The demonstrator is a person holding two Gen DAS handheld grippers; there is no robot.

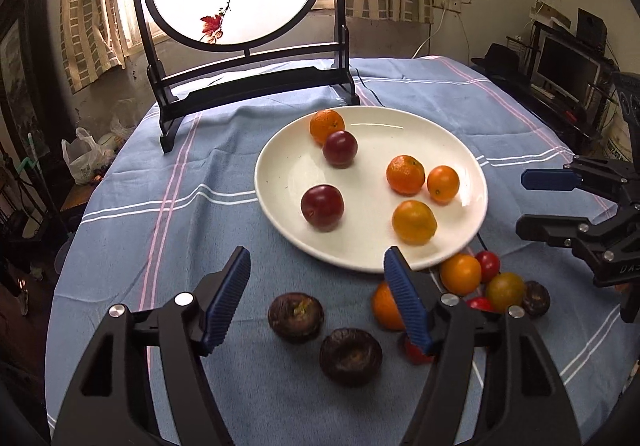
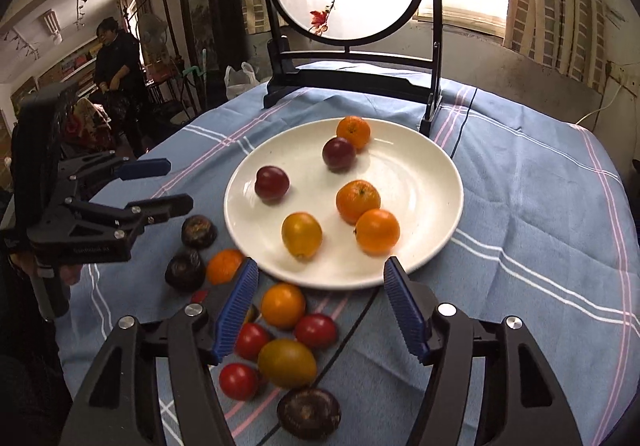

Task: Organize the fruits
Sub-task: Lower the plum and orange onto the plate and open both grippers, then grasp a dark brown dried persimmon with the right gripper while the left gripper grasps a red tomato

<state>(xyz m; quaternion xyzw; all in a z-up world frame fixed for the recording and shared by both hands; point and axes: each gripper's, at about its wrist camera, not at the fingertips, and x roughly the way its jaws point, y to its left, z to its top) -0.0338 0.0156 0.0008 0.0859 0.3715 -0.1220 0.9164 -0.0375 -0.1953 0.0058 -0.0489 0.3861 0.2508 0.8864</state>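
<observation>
White and round, the plate (image 2: 420, 182) sits mid-surface holding four oranges and two dark plums; the yellowish orange (image 2: 301, 235) nearest its front rim lies with its long axis running toward the rim. More fruit clusters on the blue striped cloth (image 2: 520, 206) just beside that rim: oranges, red tomatoes (image 2: 315, 331) and dark mangosteens (image 1: 295, 316). Both the left gripper (image 1: 316, 298) and right gripper (image 2: 320, 306) hover with fingers spread, grasping nothing.

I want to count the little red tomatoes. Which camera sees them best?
The right wrist view: three red tomatoes lie in plain sight between the open right gripper fingers. The left wrist view shows them bunched behind oranges, one partly hidden by the left gripper.
</observation>
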